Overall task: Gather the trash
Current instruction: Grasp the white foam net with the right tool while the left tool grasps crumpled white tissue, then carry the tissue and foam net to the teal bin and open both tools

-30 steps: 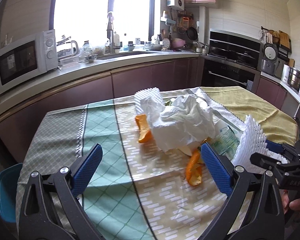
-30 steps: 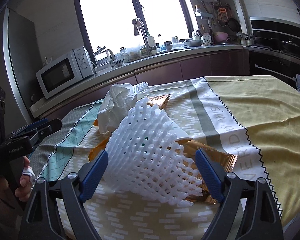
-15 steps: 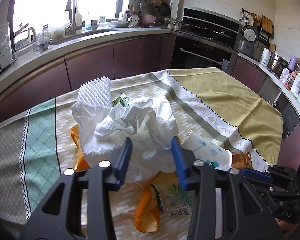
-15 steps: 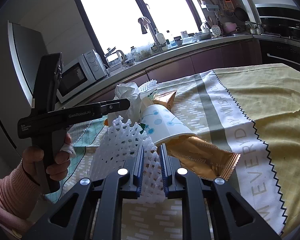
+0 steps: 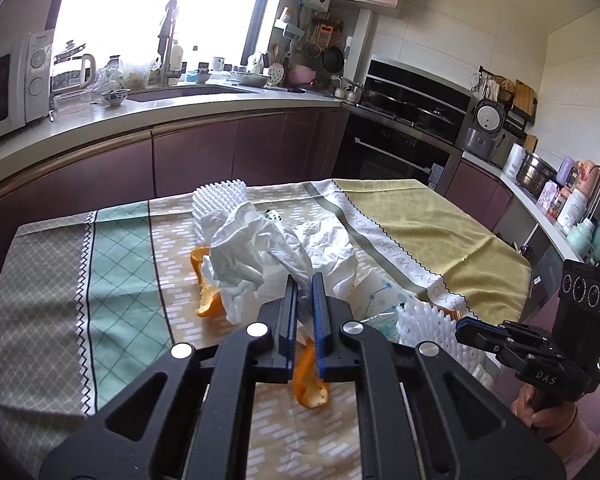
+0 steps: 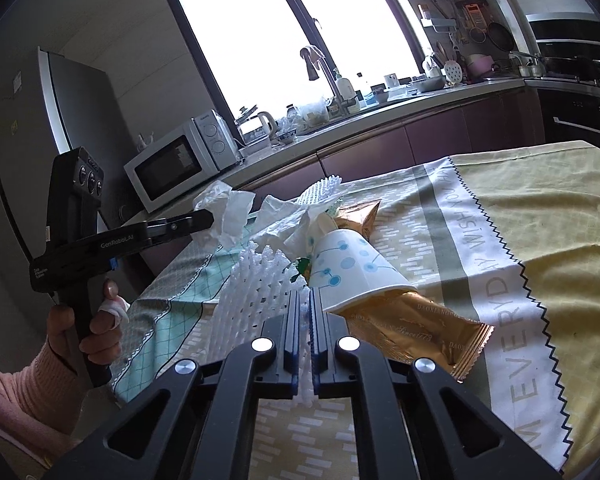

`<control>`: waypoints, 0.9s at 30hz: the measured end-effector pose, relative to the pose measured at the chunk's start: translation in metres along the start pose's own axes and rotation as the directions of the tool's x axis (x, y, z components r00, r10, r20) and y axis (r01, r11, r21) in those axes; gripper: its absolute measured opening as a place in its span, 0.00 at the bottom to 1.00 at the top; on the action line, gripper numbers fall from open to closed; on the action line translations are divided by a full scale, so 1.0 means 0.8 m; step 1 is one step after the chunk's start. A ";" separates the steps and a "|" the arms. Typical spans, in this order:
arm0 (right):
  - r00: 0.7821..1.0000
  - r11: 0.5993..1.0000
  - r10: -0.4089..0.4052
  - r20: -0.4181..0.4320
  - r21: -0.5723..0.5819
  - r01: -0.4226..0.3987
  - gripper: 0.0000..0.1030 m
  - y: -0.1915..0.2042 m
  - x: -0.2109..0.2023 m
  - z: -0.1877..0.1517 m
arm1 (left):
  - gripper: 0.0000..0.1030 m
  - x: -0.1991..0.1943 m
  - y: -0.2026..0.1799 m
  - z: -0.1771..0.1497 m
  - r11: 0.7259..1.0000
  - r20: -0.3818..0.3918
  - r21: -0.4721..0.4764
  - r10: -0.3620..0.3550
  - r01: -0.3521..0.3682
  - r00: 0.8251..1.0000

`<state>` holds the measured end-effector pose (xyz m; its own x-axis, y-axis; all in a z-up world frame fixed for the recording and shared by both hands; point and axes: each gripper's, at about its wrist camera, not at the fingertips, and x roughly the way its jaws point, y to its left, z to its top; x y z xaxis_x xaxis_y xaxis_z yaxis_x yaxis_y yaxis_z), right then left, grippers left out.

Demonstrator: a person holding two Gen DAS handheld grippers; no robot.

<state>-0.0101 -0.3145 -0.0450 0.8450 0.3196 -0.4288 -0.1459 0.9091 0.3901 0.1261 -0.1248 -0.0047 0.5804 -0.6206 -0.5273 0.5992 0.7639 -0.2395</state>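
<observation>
A heap of trash lies on the tablecloth [image 5: 120, 272]. My left gripper [image 5: 304, 280] is closing its jaws, and its pads pinch a fold of the crumpled white paper [image 5: 256, 248]; the right wrist view shows that paper [image 6: 228, 210] raised at its tip. My right gripper [image 6: 305, 294] is closing too, pressed on the white foam net [image 6: 256, 292], seen from the left as the foam net [image 5: 424, 318]. Beside it lie a dotted paper cup [image 6: 352, 276] and a gold wrapper [image 6: 420, 330]. Orange peels [image 5: 310, 384] rest under the heap. A second foam net [image 5: 220, 200] stands behind.
A counter [image 5: 140, 116] with a sink and a microwave [image 6: 180, 164] runs behind the table. An oven [image 5: 404, 136] and a rice cooker [image 5: 484, 128] stand at the right. A fridge [image 6: 60, 120] is at the left. The yellow part of the cloth [image 6: 540, 208] lies bare.
Both grippers went from wide open to nearly shut. The left one moved onto the heap and took the white paper. The right one squeezed the foam net flat between its pads.
</observation>
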 end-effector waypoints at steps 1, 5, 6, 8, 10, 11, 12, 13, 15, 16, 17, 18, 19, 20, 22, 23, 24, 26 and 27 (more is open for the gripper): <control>1.000 1.000 0.010 0.003 -0.003 -0.010 0.03 0.004 -0.001 0.002 | 0.07 -0.012 0.007 -0.003 1.000 0.003 -0.010 0.000 0.000 1.000; 0.999 0.998 0.051 0.006 -0.030 -0.051 0.03 0.028 0.000 0.010 | 0.07 -0.061 0.034 -0.016 0.998 0.027 -0.047 0.031 -0.030 0.999; 0.998 0.997 0.063 0.005 -0.039 -0.063 0.03 0.035 0.001 0.012 | 0.07 -0.074 0.041 -0.020 0.998 0.035 -0.056 0.045 -0.043 0.998; 0.995 0.994 0.098 -0.001 -0.046 -0.098 0.03 0.049 0.005 0.017 | 0.07 -0.100 0.055 -0.026 0.995 0.050 -0.069 0.072 -0.069 0.996; 0.992 0.990 0.128 -0.006 -0.059 -0.128 0.03 0.067 0.010 0.022 | 0.07 -0.125 0.069 -0.034 0.992 0.064 -0.079 0.108 -0.102 0.992; 0.990 0.987 0.141 -0.010 -0.073 -0.142 0.03 0.077 0.015 0.024 | 0.07 -0.139 0.077 -0.038 0.989 0.070 -0.089 0.125 -0.119 0.990; 0.988 0.984 0.155 -0.016 -0.086 -0.156 0.03 0.088 0.020 0.026 | 0.07 -0.153 0.086 -0.043 0.986 0.075 -0.099 0.143 -0.135 0.987; 0.986 0.981 0.167 -0.021 -0.097 -0.169 0.03 0.099 0.026 0.029 | 0.07 -0.166 0.095 -0.046 0.983 0.078 -0.105 0.157 -0.148 0.985; 0.978 0.971 0.207 -0.039 -0.113 -0.210 0.03 0.123 0.042 0.033 | 0.07 -0.193 0.113 -0.056 0.974 0.086 -0.121 0.203 -0.192 0.975; 0.972 0.964 0.229 -0.049 -0.125 -0.234 0.03 0.138 0.052 0.035 | 0.07 -0.206 0.123 -0.060 0.970 0.088 -0.131 0.218 -0.205 0.972; 0.967 0.957 0.248 -0.059 -0.141 -0.254 0.03 0.153 0.063 0.036 | 0.07 -0.219 0.135 -0.063 0.964 0.090 -0.144 0.236 -0.222 0.968; 0.961 0.949 0.268 -0.071 -0.154 -0.276 0.03 0.168 0.073 0.037 | 0.07 -0.233 0.149 -0.068 0.957 0.092 -0.158 0.258 -0.242 0.962; 0.953 0.939 0.292 -0.086 -0.164 -0.303 0.03 0.184 0.084 0.038 | 0.07 -0.245 0.160 -0.072 0.950 0.092 -0.169 0.279 -0.261 0.956; 0.945 0.930 0.311 -0.100 -0.174 -0.325 0.03 0.199 0.095 0.038 | 0.07 -0.255 0.169 -0.077 0.942 0.091 -0.183 0.302 -0.282 0.949; 0.934 0.914 0.334 -0.126 -0.199 -0.354 0.03 0.225 0.115 0.039 | 0.07 -0.278 0.194 -0.088 0.925 0.090 -0.213 0.339 -0.314 0.937; 0.929 0.907 0.344 -0.138 -0.207 -0.367 0.03 0.237 0.125 0.039 | 0.07 -0.289 0.205 -0.092 0.915 0.088 -0.224 0.361 -0.334 0.928; 0.925 0.903 0.350 -0.148 -0.208 -0.375 0.03 0.246 0.134 0.037 | 0.07 -0.298 0.214 -0.097 0.906 0.086 -0.231 0.383 -0.355 0.920; 0.925 0.900 0.343 -0.165 -0.226 -0.374 0.03 0.260 0.146 0.030 | 0.07 -0.313 0.234 -0.110 0.892 0.081 -0.249 0.407 -0.377 0.910; 0.931 0.899 0.323 -0.168 -0.252 -0.358 0.03 0.267 0.149 0.025 | 0.07 -0.319 0.243 -0.115 0.886 0.077 -0.258 0.416 -0.385 0.906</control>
<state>0.0697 -0.0875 0.0035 0.6533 0.6364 -0.4101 -0.5629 0.7705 0.2990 0.0441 0.1986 0.0082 0.8177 -0.2583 -0.5145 0.1657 0.9614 -0.2195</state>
